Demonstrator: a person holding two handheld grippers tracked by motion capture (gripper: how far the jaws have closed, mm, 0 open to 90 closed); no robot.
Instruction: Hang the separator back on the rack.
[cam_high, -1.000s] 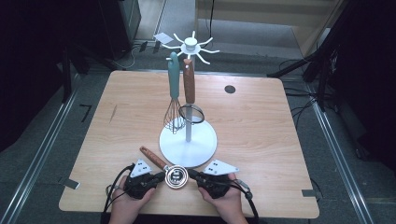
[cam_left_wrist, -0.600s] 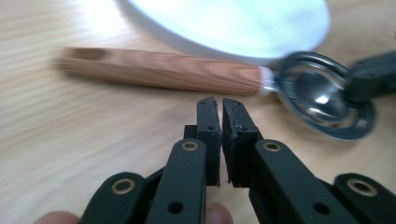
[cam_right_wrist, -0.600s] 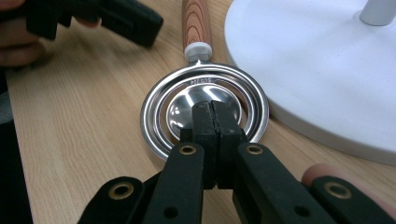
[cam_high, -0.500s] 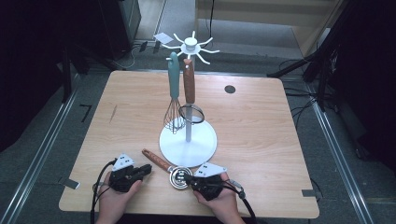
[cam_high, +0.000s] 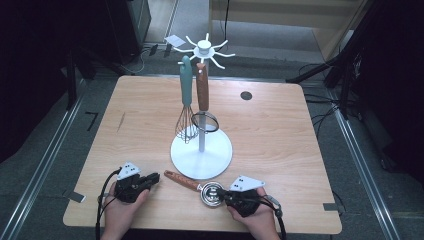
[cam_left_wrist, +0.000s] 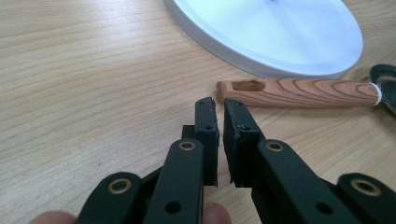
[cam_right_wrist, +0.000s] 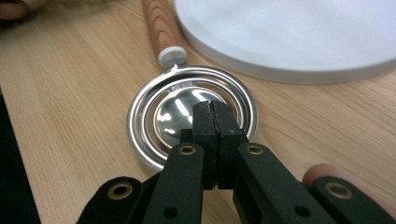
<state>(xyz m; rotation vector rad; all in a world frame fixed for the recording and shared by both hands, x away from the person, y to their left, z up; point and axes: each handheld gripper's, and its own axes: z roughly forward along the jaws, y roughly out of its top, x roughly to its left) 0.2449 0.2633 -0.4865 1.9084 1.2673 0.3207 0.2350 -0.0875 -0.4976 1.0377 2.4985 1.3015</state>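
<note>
At the near edge of the wooden surface (cam_high: 280, 140), the left gripper (cam_high: 154, 178) rested low in the person's left hand (cam_high: 120, 210); its fingers (cam_left_wrist: 208, 126) stood nearly together with only a thin slit between them, nothing held, their tips just short of the slotted end of a wooden handle. The right gripper (cam_high: 222, 195) sat in the right hand (cam_high: 255, 217), its fingers (cam_right_wrist: 223, 122) pressed together; in the right gripper view their tips lay over the near rim of the metal head, though whether they pinched that rim could not be told. The utensil (cam_high: 197, 184), an egg separator with a wood-grain handle (cam_left_wrist: 303, 88) and a round steel head (cam_right_wrist: 154, 100) of concentric rings, lay flat on the surface between the two grippers; the handle pointed toward the left gripper and the head lay at the right gripper's tips; a white collar (cam_right_wrist: 172, 56) joined handle and head. Just beyond it stood the round white base (cam_high: 220, 155) of a utensil rack, close to the handle but apart from it. From the rack's pole hung a teal-handled whisk (cam_high: 186, 107) and a wooden-handled strainer (cam_high: 202, 95), side by side; the white hook crown (cam_high: 205, 48) topped the pole. Farther back, a dark round hole (cam_high: 246, 95) marked the surface.
</note>
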